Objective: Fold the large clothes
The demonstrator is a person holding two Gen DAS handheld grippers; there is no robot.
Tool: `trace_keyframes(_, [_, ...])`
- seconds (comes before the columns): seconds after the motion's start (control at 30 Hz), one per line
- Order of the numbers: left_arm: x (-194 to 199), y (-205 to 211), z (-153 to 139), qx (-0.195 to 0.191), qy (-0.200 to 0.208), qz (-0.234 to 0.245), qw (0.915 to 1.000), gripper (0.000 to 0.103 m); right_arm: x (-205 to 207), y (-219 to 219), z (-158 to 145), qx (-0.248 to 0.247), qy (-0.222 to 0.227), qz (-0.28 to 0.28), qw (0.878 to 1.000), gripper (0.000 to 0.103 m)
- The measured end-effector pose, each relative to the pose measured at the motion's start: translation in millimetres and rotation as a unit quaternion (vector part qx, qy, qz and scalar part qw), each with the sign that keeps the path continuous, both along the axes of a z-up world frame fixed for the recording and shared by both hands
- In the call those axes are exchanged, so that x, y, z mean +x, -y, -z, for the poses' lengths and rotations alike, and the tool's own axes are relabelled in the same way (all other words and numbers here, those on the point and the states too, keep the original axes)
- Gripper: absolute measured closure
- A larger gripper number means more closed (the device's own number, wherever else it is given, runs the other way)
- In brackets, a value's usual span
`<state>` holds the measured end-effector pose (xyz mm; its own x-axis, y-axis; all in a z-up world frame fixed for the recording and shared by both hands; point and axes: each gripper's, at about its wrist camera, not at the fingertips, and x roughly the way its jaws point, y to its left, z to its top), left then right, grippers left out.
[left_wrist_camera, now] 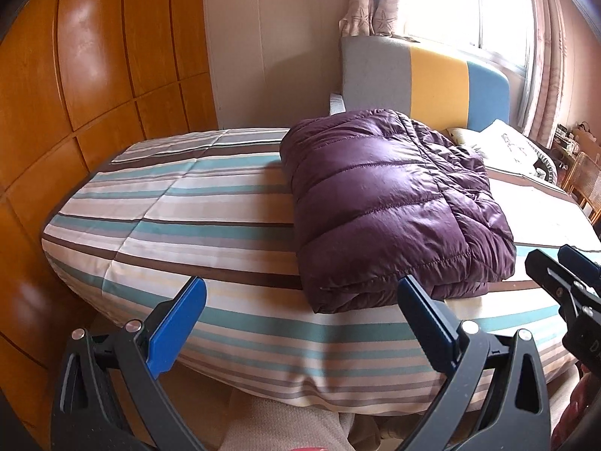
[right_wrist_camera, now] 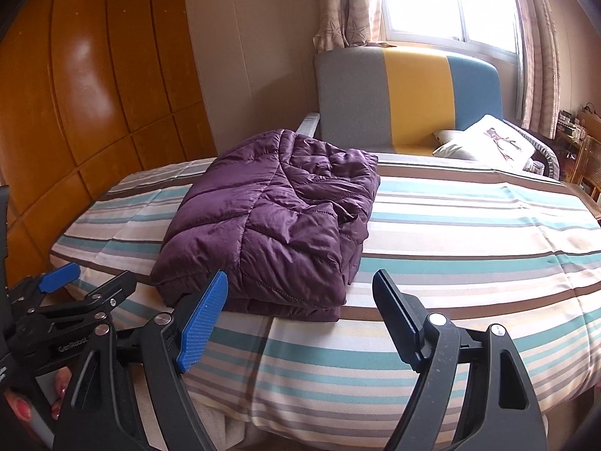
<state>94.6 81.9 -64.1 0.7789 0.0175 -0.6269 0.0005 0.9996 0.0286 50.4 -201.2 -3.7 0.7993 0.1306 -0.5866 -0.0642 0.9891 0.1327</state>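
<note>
You were in a home bedroom. A bed (right_wrist_camera: 469, 225) under a striped cover in teal, brown and cream filled the view. Its padded headboard (right_wrist_camera: 405, 97) ran grey, yellow and blue. A white printed pillow (right_wrist_camera: 492, 139) lay at the head. Behind that, a bright window (right_wrist_camera: 447, 0) hung with patterned curtains (right_wrist_camera: 349, 3). Glossy wooden wardrobe panels (left_wrist_camera: 94, 75) lined the left wall beside the bed. A cane chair (right_wrist_camera: 589, 165) and a cluttered shelf, too small to read, stood at far right. You had a folded purple puffer jacket (right_wrist_camera: 270, 221) lying on the cover.
</note>
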Motion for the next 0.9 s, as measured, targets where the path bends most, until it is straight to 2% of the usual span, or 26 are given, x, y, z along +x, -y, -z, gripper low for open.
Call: trace_keyframes(0.9, [-2.8, 1.3, 0.7, -0.010, 0.000, 0.000, 0.9999, 0.002, 5.9, -0.6, 5.3, 0.006, -0.011, -0.003, 1.000, 0.024])
